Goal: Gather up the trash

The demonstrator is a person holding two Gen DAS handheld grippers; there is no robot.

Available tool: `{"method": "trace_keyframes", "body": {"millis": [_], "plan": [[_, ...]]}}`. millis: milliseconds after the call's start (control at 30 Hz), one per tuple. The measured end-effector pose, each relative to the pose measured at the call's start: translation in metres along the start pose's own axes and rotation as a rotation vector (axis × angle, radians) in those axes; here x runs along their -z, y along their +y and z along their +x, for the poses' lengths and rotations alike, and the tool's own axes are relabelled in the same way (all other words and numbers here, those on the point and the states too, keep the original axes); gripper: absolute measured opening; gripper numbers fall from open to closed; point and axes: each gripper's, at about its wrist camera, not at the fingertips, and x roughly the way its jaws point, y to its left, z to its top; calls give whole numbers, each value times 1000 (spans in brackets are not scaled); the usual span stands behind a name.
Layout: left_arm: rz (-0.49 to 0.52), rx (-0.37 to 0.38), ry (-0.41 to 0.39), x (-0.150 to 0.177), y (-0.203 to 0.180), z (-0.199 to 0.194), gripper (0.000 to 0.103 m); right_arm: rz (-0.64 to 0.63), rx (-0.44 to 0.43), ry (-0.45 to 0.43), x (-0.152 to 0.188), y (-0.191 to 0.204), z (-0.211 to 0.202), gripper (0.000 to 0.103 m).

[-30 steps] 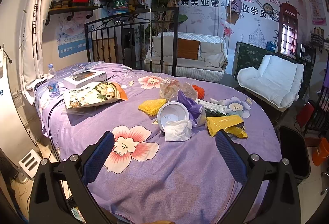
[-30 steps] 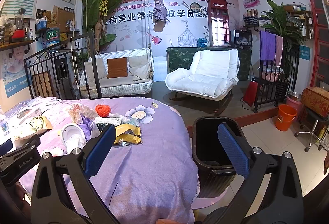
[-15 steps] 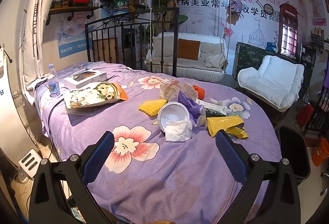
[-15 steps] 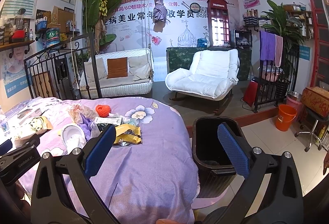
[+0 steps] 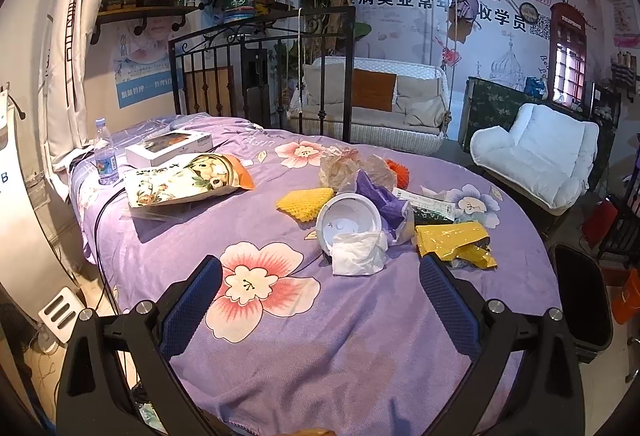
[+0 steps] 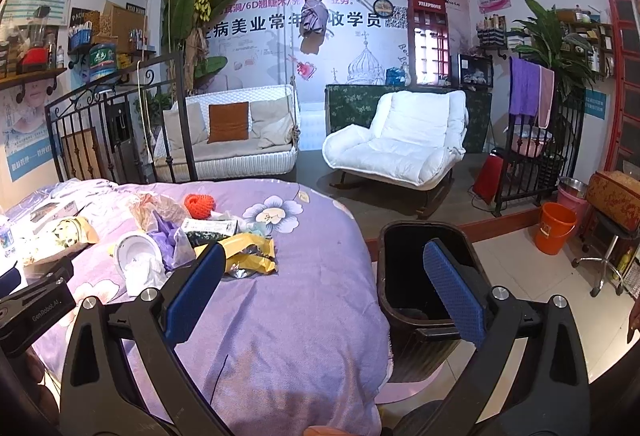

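Evidently not started: trash pile (image 5: pixel 376 224) sits mid-bed (image 5: pixel 280 356), untouched. Left gripper (image 5: pixel 320 300) and right gripper (image 6: pixel 320 288) both wide open, empty. Bin (image 6: pixel 404 276) beside bed; contents unclear.

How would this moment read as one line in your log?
left hand-held gripper: open, empty | right hand-held gripper: open, empty | trash pile: on bed | black bin: beside bed
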Motion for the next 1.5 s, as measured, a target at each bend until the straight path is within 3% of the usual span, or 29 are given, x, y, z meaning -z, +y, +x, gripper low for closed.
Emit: {"method": "trace_keyframes", "body": {"millis": [300,467,633,700,833,900,967,1033,1167,1300,1500], "plan": [[13,-41,-8,-12,7,32,98,-56,-22,53,-3,33,56,97],[36,5,-31,-19,11,56,98,-108,-45,90,-5,60,95,97],[82,-26,34,-22,9,97,98,-119,-48,159,-2,75,133,97],[87,-31,58,-23,10,110,92,-112,-57,210,2,77,153,97],[89,-10,121,-22,12,131,64,-110,-65,256,6,79,184,97],[88,-3,124,-21,13,135,59,-117,-68,254,6,81,192,97],[73,13,149,-20,15,141,42,-121,-87,267,6,83,199,96],[59,18,177,-20,16,147,31,-123,-105,281,5,85,205,91],[75,52,203,-18,12,156,17,-134,-122,298,7,91,213,90],[70,90,252,-17,10,171,12,-142,-144,319,10,92,222,90],[75,81,249,-14,14,171,12,-234,-214,342,12,97,243,89]]}}
